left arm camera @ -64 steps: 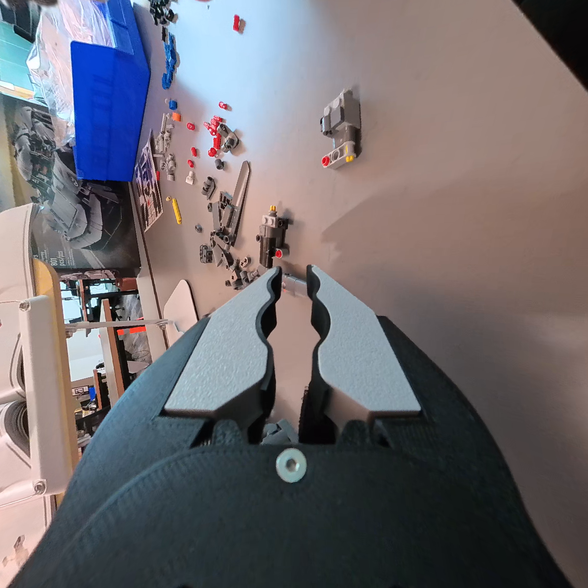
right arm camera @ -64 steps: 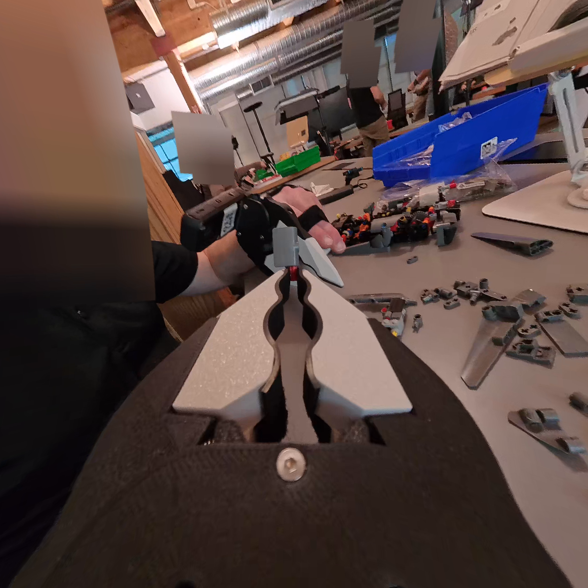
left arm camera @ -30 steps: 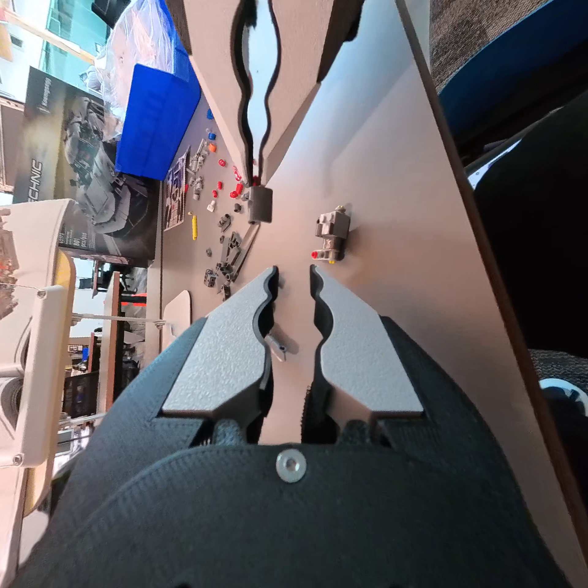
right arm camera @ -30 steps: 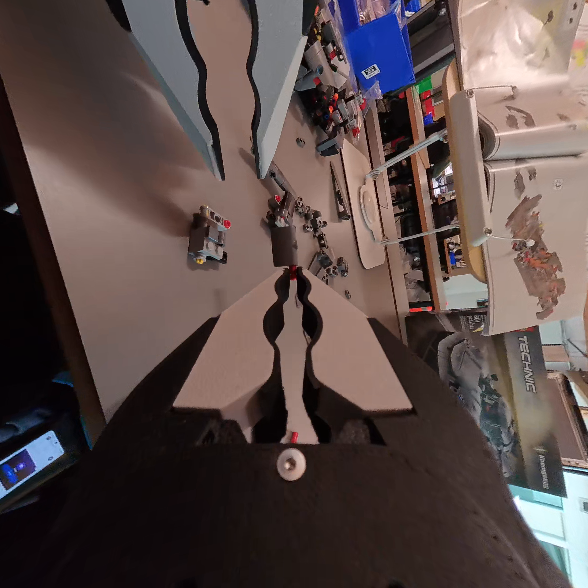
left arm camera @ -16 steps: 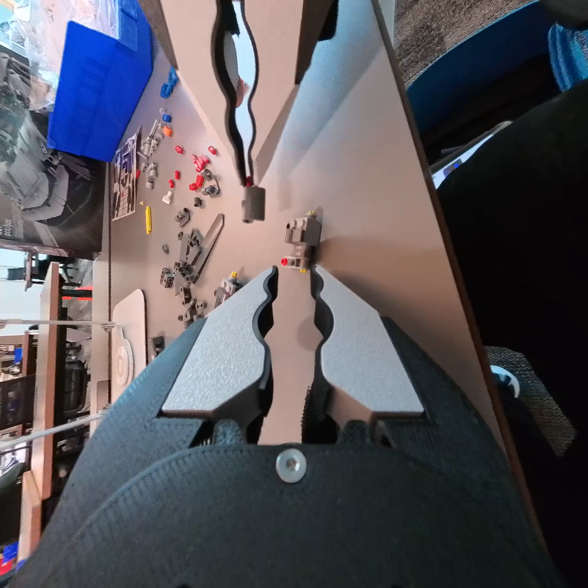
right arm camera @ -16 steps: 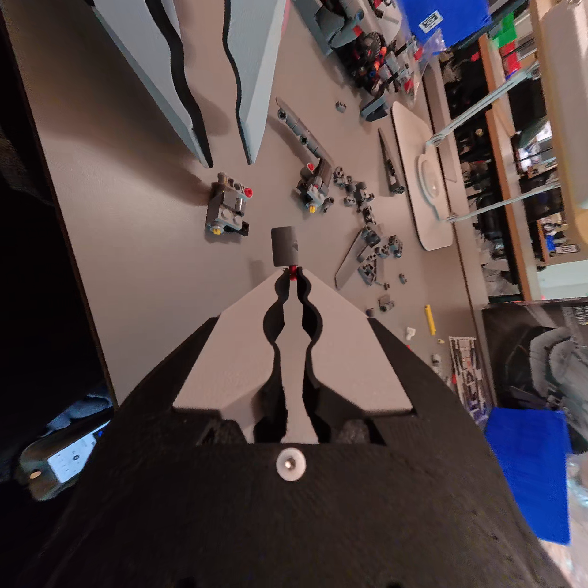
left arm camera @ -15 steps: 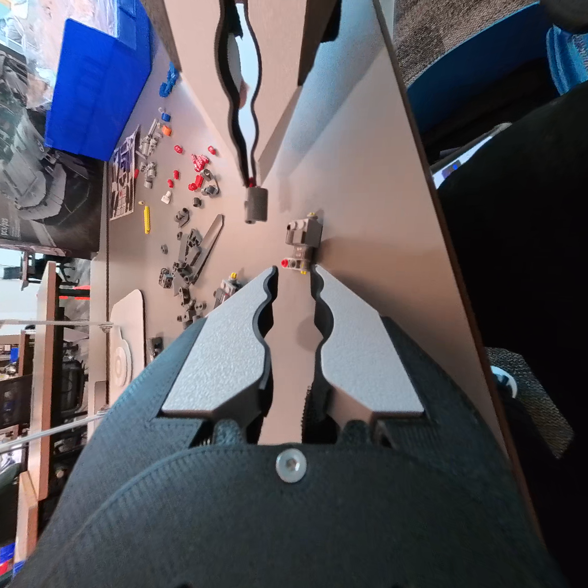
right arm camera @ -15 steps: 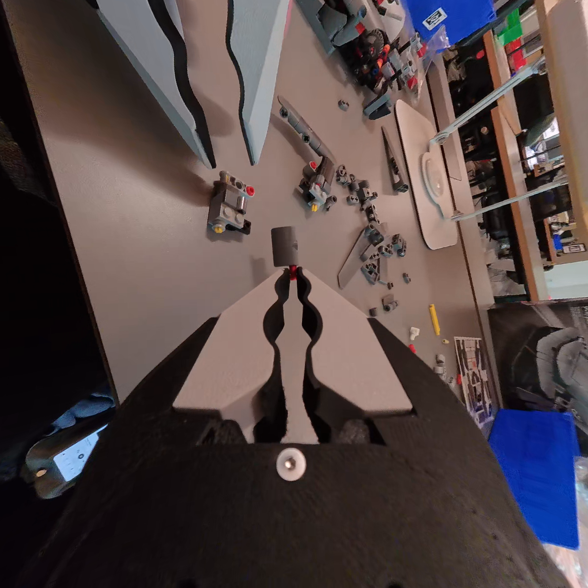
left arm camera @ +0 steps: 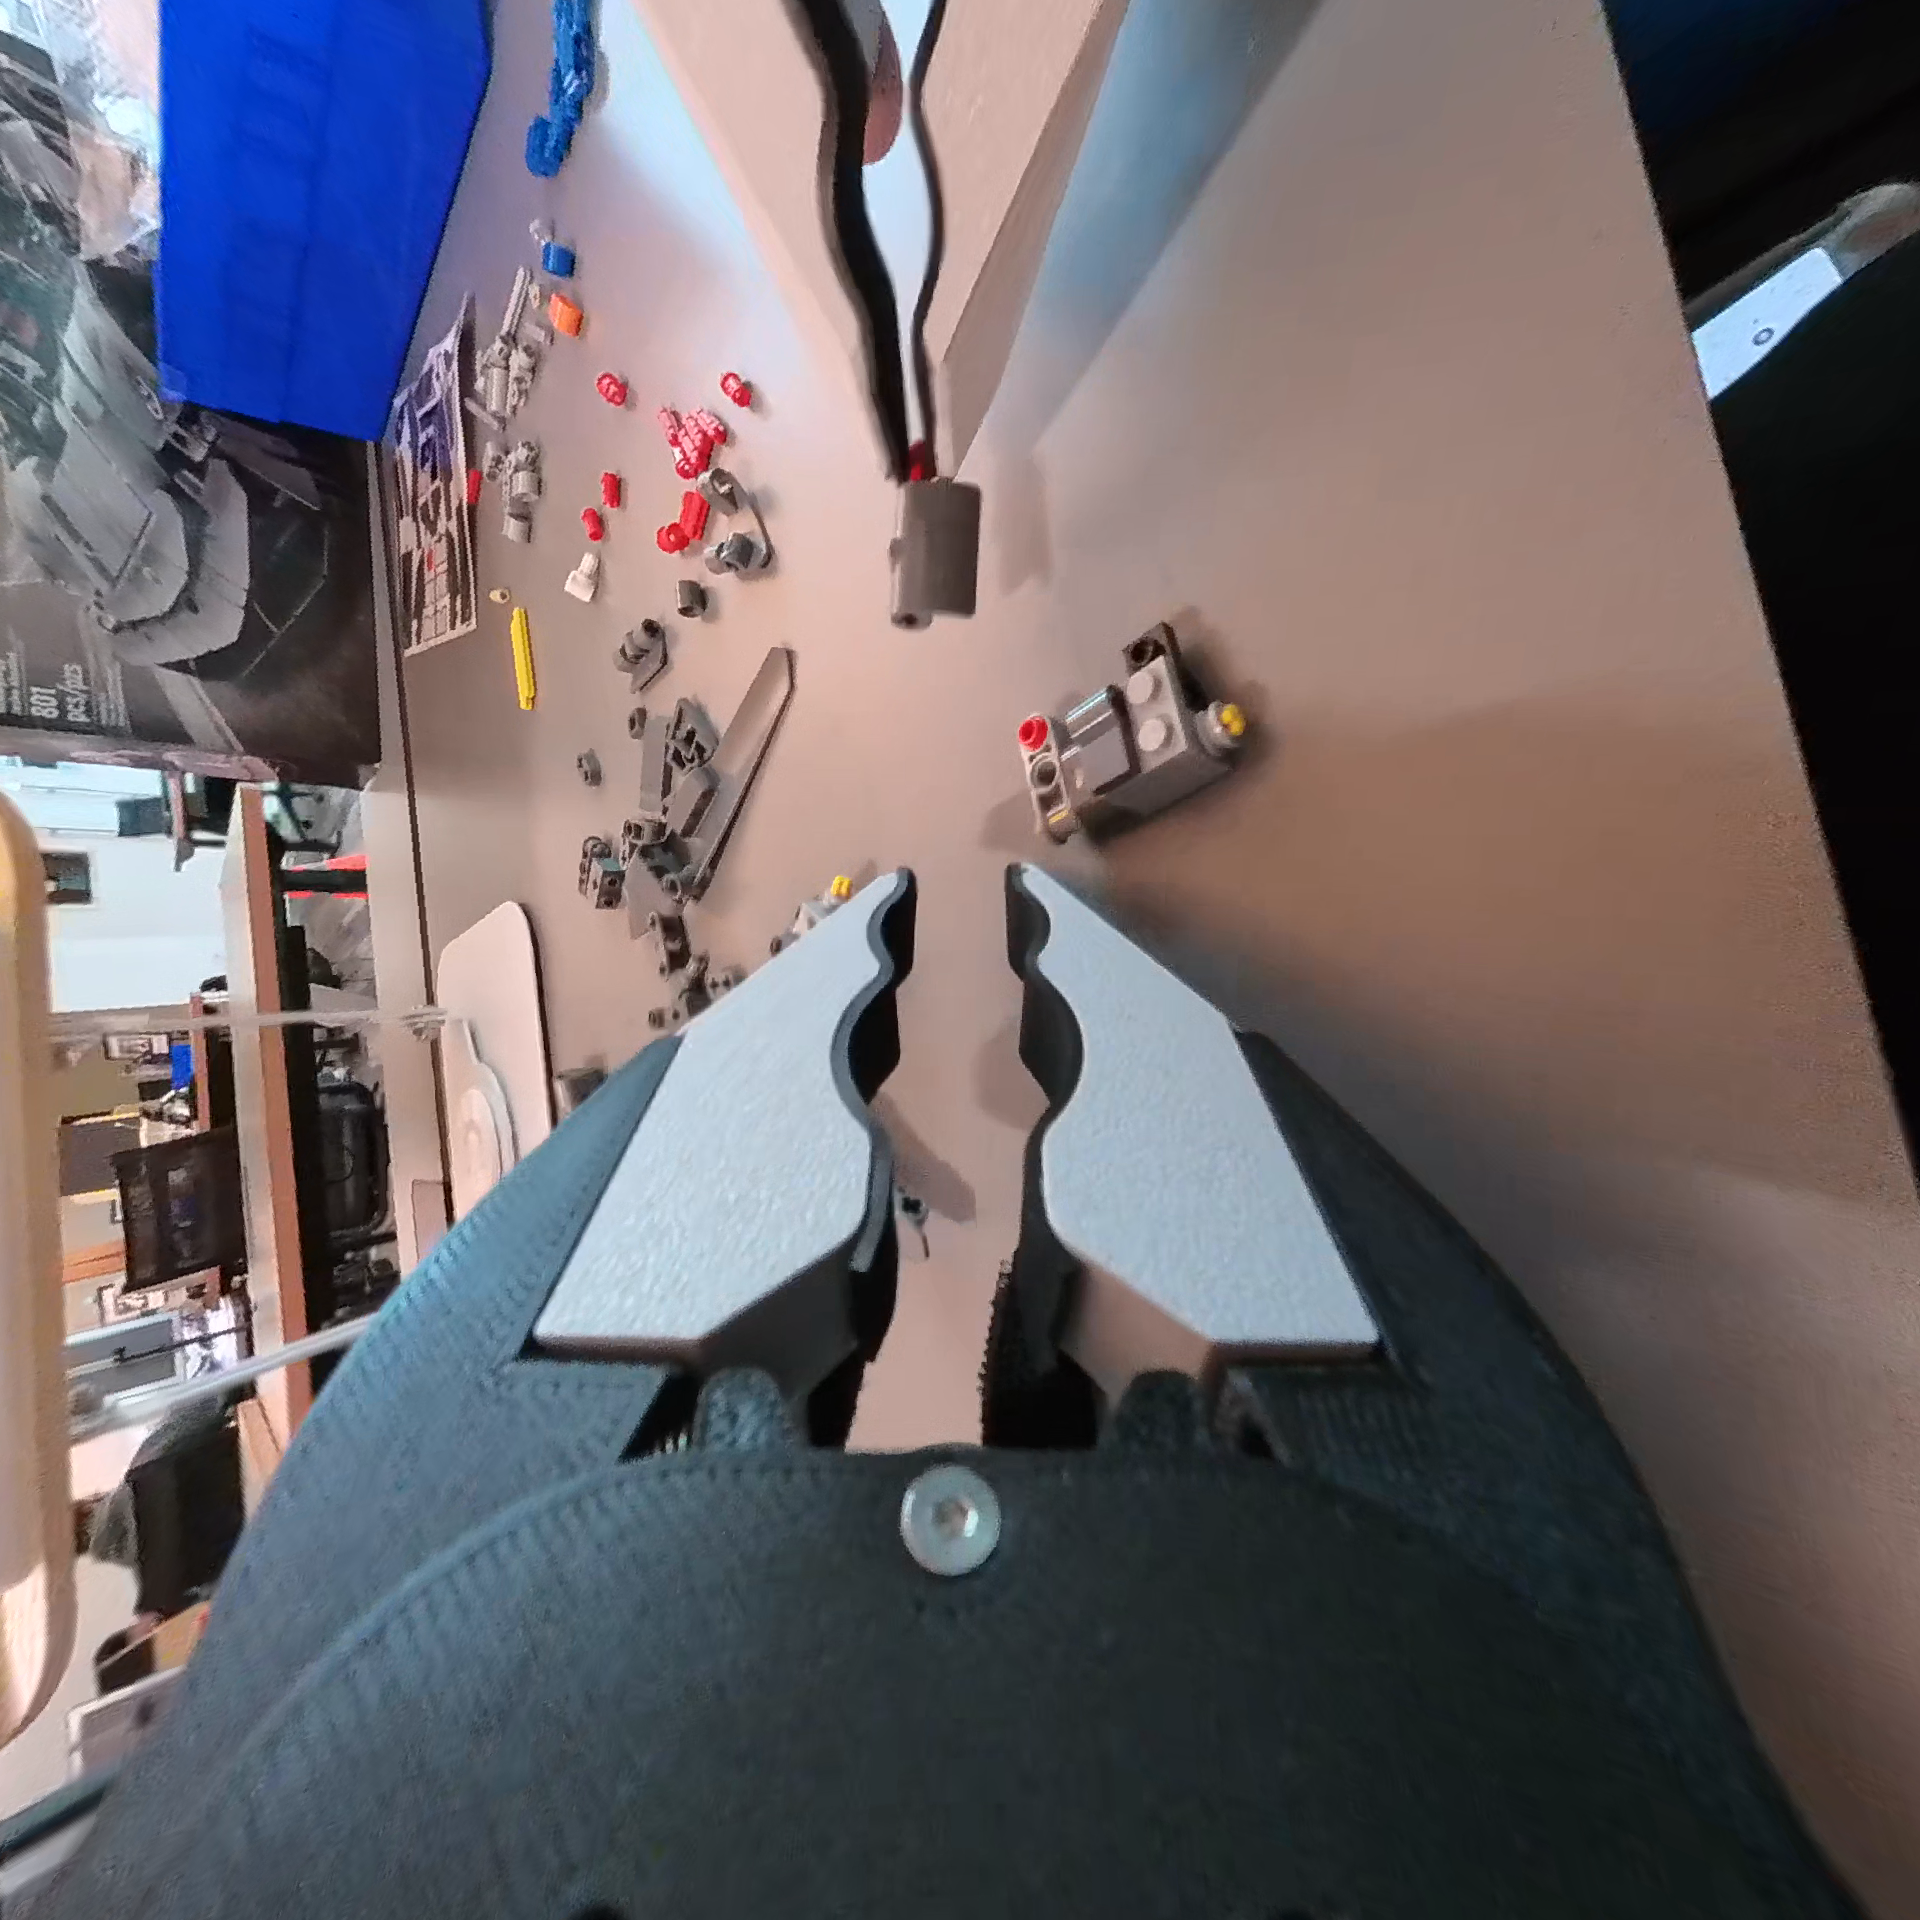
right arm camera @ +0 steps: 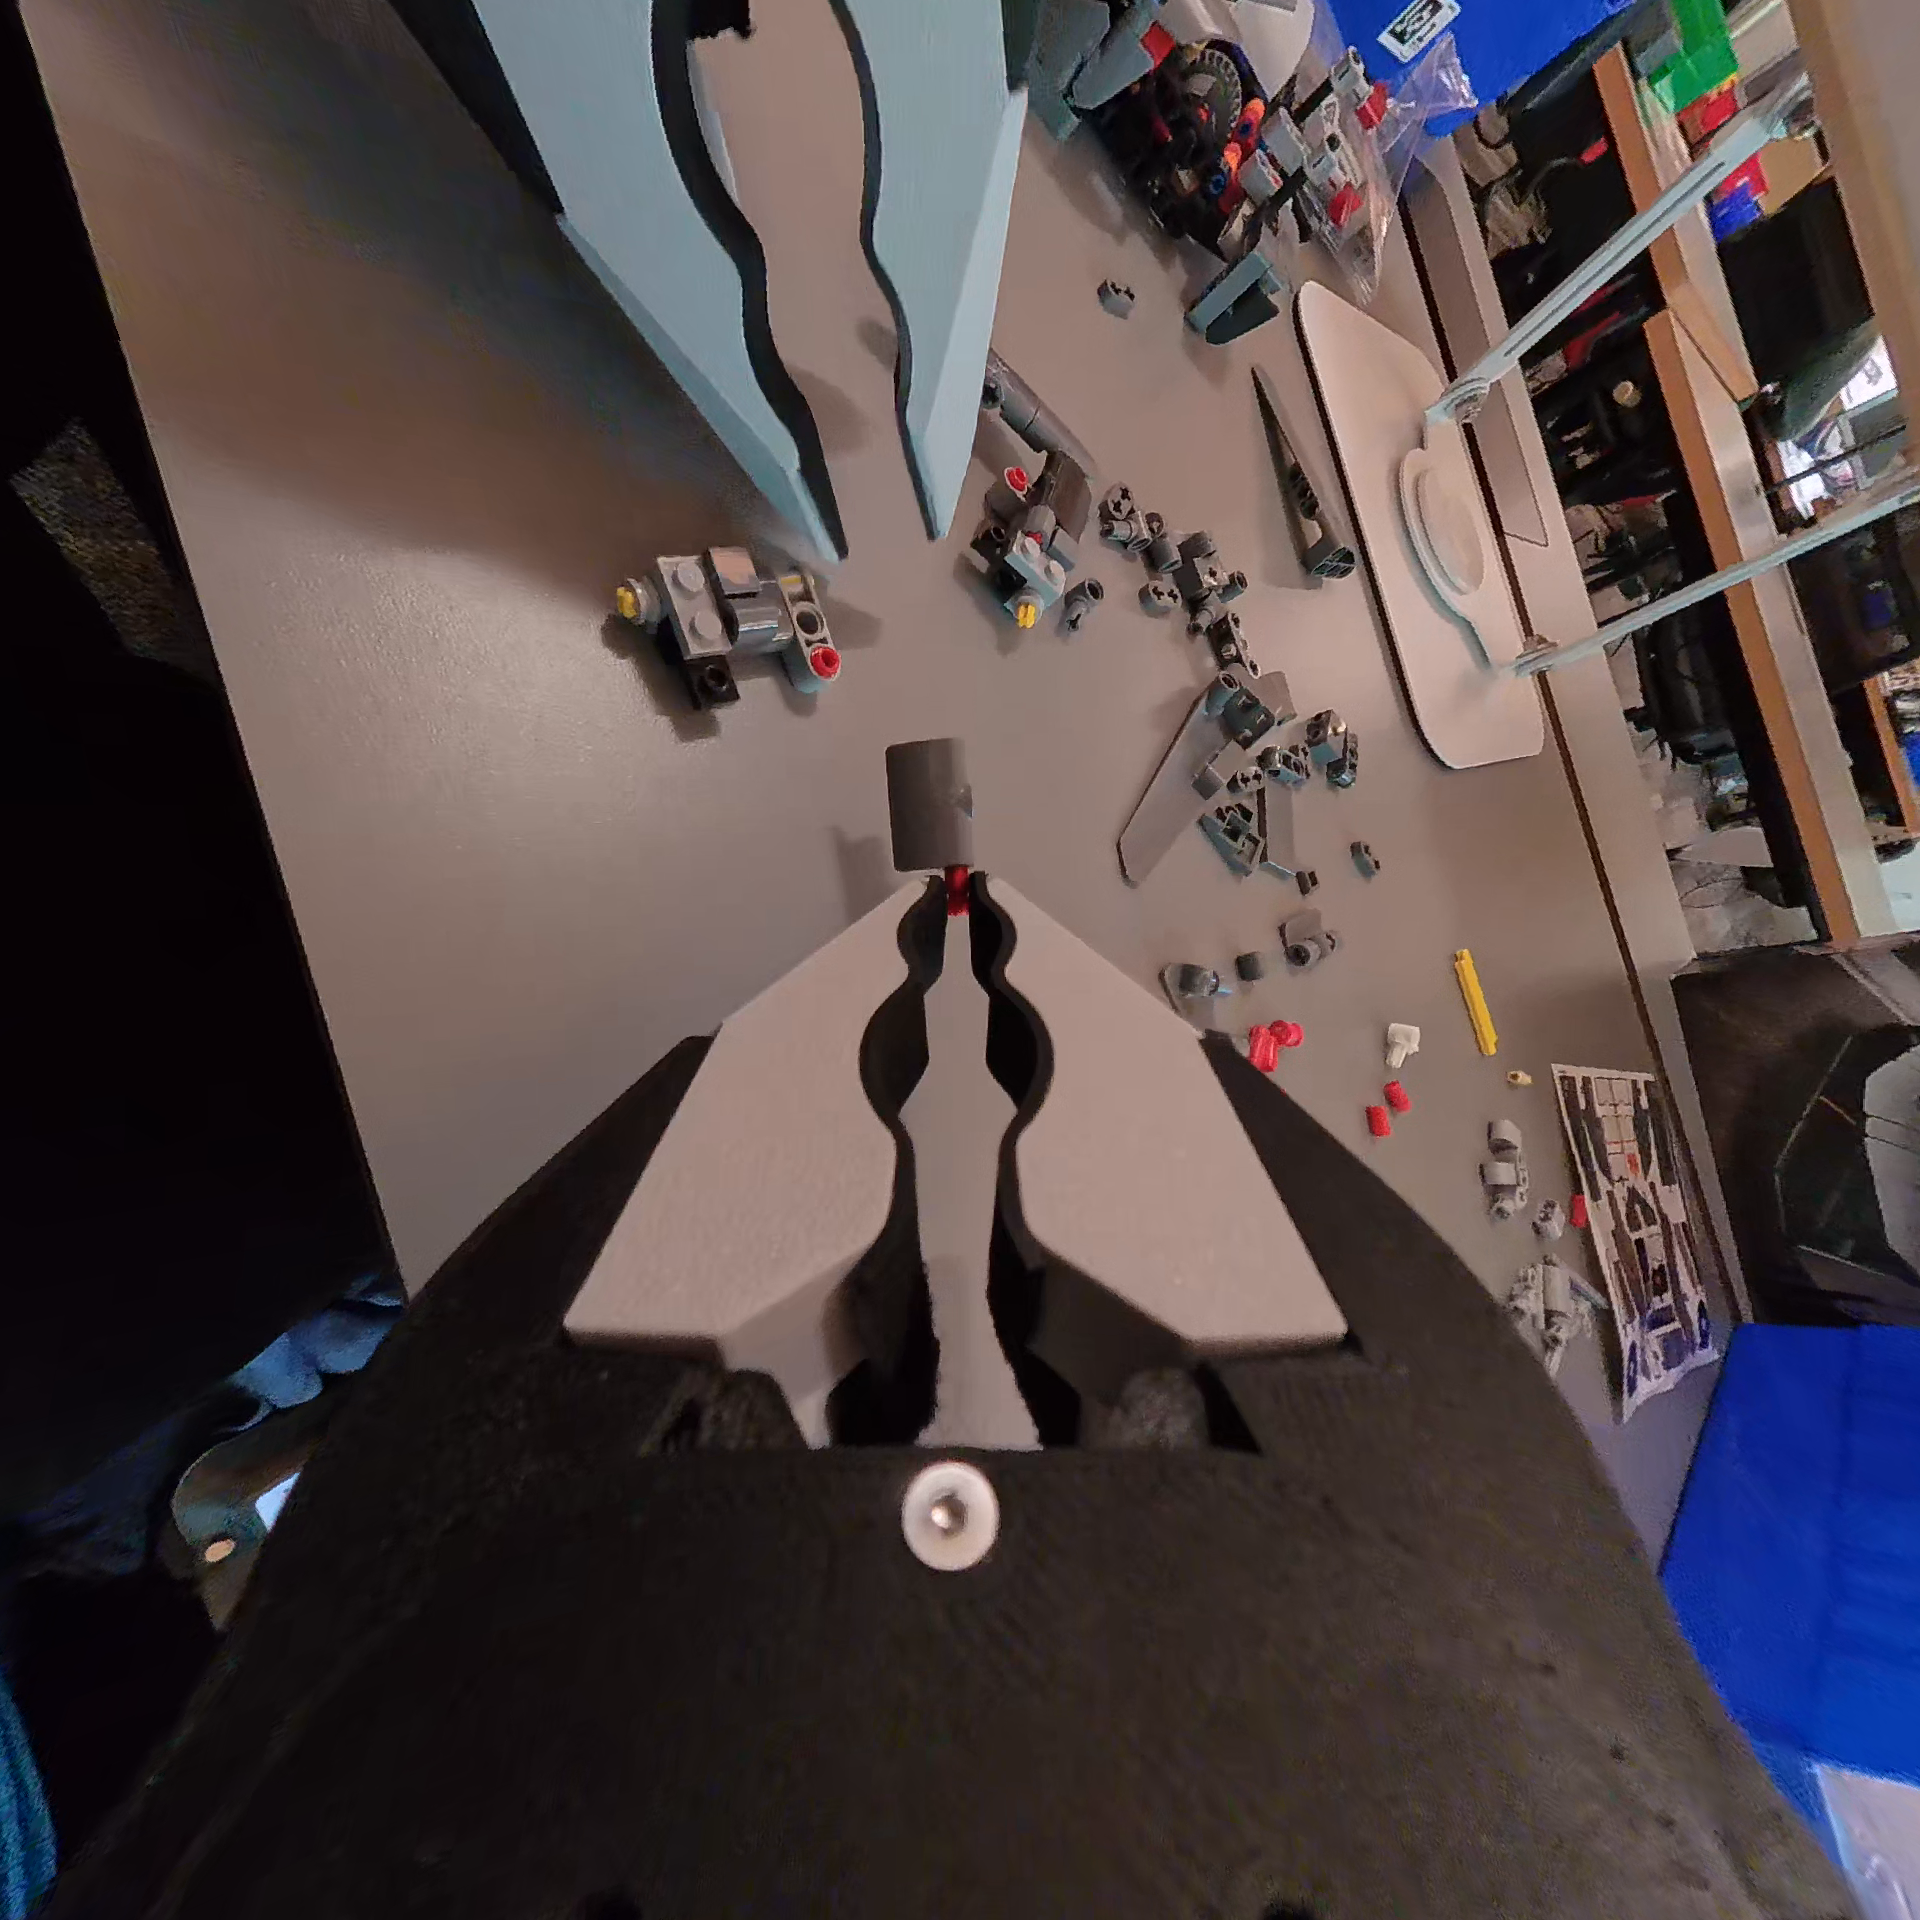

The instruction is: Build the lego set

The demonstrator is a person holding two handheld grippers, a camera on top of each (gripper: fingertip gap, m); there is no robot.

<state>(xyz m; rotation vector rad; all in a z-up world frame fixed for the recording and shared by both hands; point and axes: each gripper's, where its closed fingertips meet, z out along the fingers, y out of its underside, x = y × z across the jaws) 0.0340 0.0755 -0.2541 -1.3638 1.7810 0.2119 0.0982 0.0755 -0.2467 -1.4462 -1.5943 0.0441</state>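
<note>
Your left gripper (left arm camera: 960,894) has swung off the small grey block assembly (left arm camera: 1132,748), which now lies right of its open fingertips, not ahead.

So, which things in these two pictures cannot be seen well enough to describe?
- Small grey assembly, left wrist view: mostly hidden behind the left gripper's own finger.
- Red pin, right wrist view: only a sliver shows between the right gripper's jaws; the rest sits inside the dark grey cylinder.
- Phone, left wrist view: cut off by the edge.
- Sticker sheet: print too small.
</note>
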